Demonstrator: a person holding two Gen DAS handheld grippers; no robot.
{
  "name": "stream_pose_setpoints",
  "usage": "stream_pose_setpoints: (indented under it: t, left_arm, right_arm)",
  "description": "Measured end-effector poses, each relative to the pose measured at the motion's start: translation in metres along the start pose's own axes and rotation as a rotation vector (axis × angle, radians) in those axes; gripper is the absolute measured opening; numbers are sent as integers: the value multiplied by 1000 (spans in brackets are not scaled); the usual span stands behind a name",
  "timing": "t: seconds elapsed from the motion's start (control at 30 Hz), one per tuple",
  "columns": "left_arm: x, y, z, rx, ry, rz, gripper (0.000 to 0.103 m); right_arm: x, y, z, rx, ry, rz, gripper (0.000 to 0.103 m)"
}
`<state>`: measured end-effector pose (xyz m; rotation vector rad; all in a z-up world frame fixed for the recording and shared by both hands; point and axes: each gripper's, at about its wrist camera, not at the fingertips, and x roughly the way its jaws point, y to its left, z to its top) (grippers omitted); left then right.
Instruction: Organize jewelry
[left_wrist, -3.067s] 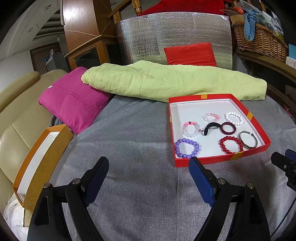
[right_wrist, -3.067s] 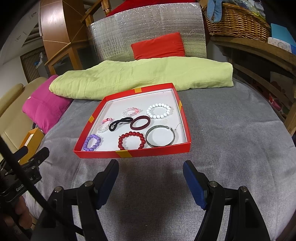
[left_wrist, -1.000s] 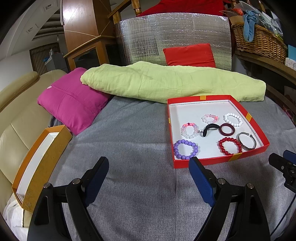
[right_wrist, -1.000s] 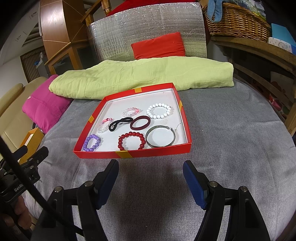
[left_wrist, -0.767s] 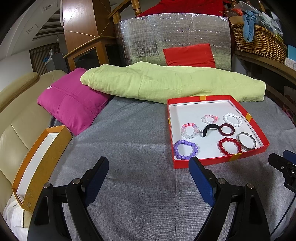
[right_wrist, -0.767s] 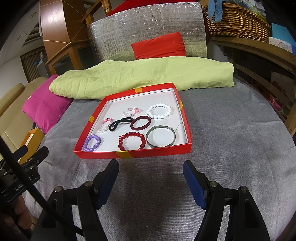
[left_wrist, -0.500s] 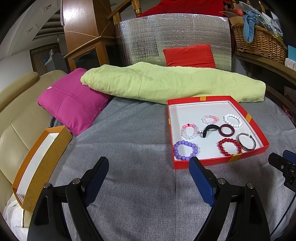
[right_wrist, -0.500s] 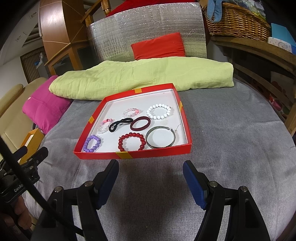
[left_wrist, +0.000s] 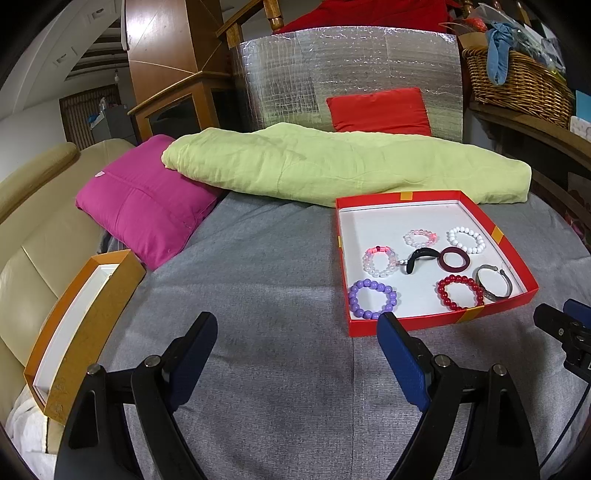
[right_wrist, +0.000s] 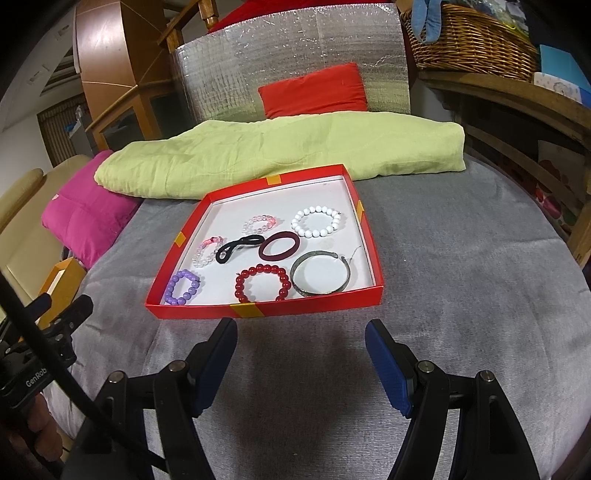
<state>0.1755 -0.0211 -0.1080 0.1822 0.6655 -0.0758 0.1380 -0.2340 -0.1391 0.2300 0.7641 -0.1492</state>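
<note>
A red box lid (left_wrist: 439, 320) (right_wrist: 306, 307) lies on the grey cloth with several bracelets inside: a purple bead one (left_wrist: 372, 299) (right_wrist: 182, 287), a red bead one (left_wrist: 460, 292) (right_wrist: 262, 283), a silver bangle (left_wrist: 494, 282) (right_wrist: 320, 272), a white bead one (left_wrist: 465, 239) (right_wrist: 316, 221), a maroon ring (right_wrist: 279, 246) and a black band (right_wrist: 235, 249). An orange box (left_wrist: 85, 328) (right_wrist: 59, 279) stands tilted at the left edge. My left gripper (left_wrist: 297, 339) is open and empty, left of the lid's front. My right gripper (right_wrist: 301, 343) is open and empty, just before the lid's front wall.
A green folded blanket (left_wrist: 343, 166) (right_wrist: 280, 147) lies behind the lid. A magenta cushion (left_wrist: 144, 206) sits at the left, a red cushion (left_wrist: 378, 110) against a silver foil panel. A wicker basket (right_wrist: 469, 37) stands on a wooden shelf at the right.
</note>
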Motion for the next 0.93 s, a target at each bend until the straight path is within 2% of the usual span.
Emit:
stream_pose_setpoints:
  t: [0.8,0.9,0.93]
  left_arm:
    - [2,7,-1,-7,1,-1,88]
    - [13,7,2,19,-14,-48,88]
    - [26,8,5,24,6,-48,88]
  right_arm:
    - [6,9,1,-2,14,-5,75]
    - [10,1,8,-2,18,10,75]
    - [12,-10,14,7,6,-1,75]
